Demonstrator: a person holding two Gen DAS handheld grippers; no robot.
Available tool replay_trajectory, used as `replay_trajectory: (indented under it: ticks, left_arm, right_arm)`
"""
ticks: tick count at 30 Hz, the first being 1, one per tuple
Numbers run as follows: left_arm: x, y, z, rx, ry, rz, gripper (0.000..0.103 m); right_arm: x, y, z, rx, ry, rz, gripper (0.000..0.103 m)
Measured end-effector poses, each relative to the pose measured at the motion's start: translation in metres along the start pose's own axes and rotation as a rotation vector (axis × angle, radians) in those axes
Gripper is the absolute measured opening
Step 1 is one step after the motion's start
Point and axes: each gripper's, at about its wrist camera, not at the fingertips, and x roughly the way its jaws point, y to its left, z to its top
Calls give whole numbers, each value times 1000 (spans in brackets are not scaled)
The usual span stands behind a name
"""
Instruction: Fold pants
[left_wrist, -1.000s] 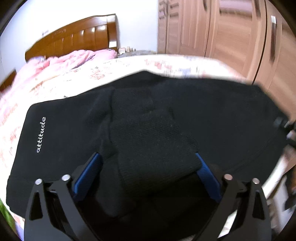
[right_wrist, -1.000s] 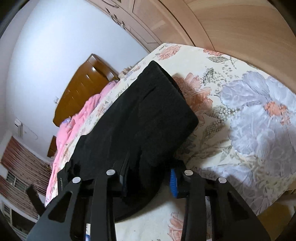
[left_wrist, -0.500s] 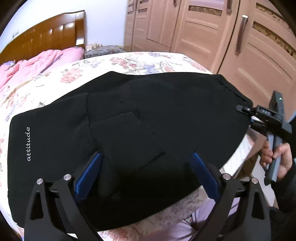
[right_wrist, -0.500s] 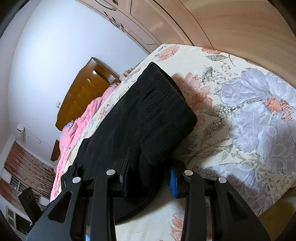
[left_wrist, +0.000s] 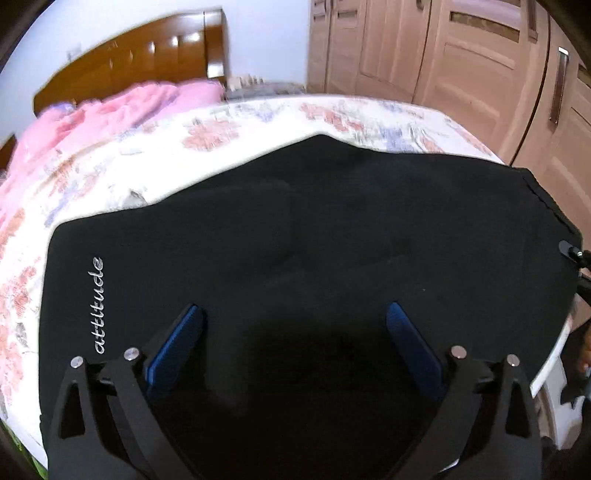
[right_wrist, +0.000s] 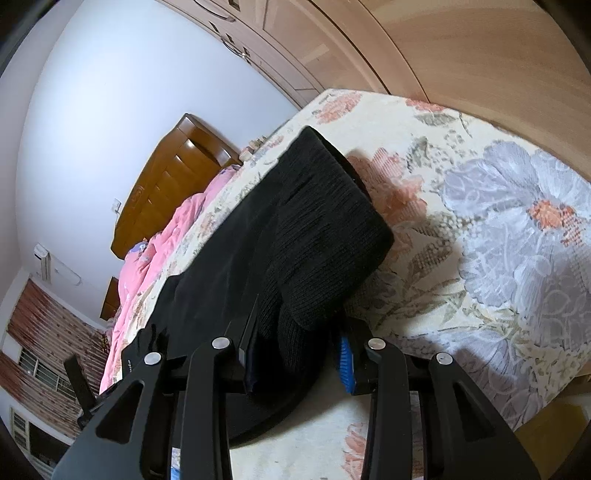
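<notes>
Surface: floral bedsheet (left_wrist: 207, 136).
Left gripper (left_wrist: 291, 332): jaws just opened, spread, cuff released onto black knit pants (left_wrist: 314, 229).
Right gripper (right_wrist: 295, 358): pinching ribbed hem.
Meaning: fold laid.

Pants cuff (left_wrist: 303, 280) out of left jaws.

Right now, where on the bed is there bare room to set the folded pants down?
Free: floral bedspread between the black pants and the wardrobe; also the strip between pants and pink quilt. Crowded: the near edge, under both hand-held grippers.
</notes>
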Motion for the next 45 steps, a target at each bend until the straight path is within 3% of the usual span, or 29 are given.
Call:
replay_trajectory:
  ticks: [2, 5, 6, 8, 10, 13, 15, 17, 19, 24, 27, 29, 31, 32, 34, 37, 42, 45]
  left_arm:
    - [-12, 18, 3, -73, -17, -39, 98]
    - [-36, 46, 19, -155, -117, -6, 98]
    - [-35, 56, 28, -171, -118, 14, 98]
    - [-14, 77, 40, -180, -46, 94, 99]
    - [24, 97, 43, -220, 116, 127, 99]
    - [21, 99, 48, -189, 80, 62, 99]
    - [-19, 108, 42, -241, -75, -59, 97]
    - [-69, 122, 25, -295, -233, -34, 98]
    - [-104, 139, 7, -348, -315, 15, 98]
    - [-152, 185, -44, -462, -370, 130, 99]
    - [-170, 216, -79, -550, -387, 191, 99]
    - [-182, 227, -100, -594, -368, 215, 99]
    - [-183, 237, -117, -617, -339, 232, 99]
    - [-183, 239, -126, -623, -323, 238, 99]
    - [-182, 243, -137, -626, -307, 241, 99]
    - [-174, 248, -146, -639, -298, 233, 99]
    - [-168, 238, -145, -623, -310, 200, 99]
    - [-167, 230, -140, -605, -313, 184, 99]
  right_arm:
    - [-5, 11, 2, -39, -20, 6, 35]
    - [-13, 31, 6, -97, -50, 24, 35]
    - [-14, 37, 7, -110, -59, 33, 34]
    - [-17, 54, 10, -140, -80, 60, 34]
    - [-19, 75, 13, -183, -97, 80, 34]
    - [-19, 118, 15, -284, -120, 101, 34]
    - [-17, 151, 13, -369, -132, 110, 34]
    - [-11, 196, 4, -488, -135, 124, 34]
    - [-2, 242, -12, -607, -131, 148, 34]
    - [29, 349, -81, -858, -106, 251, 34]
    - [70, 405, -167, -1101, -18, 264, 33]
    - [99, 416, -221, -1256, 70, 231, 33]
    - [136, 408, -277, -1394, 227, 163, 32]
    - [143, 395, -300, -1465, 214, 140, 32]
    - [134, 389, -313, -1553, 112, 120, 32]
    - [123, 387, -291, -1525, 109, 170, 30]
    - [82, 387, -287, -1573, 8, 202, 30]
    - [88, 386, -311, -1678, 47, 165, 34]
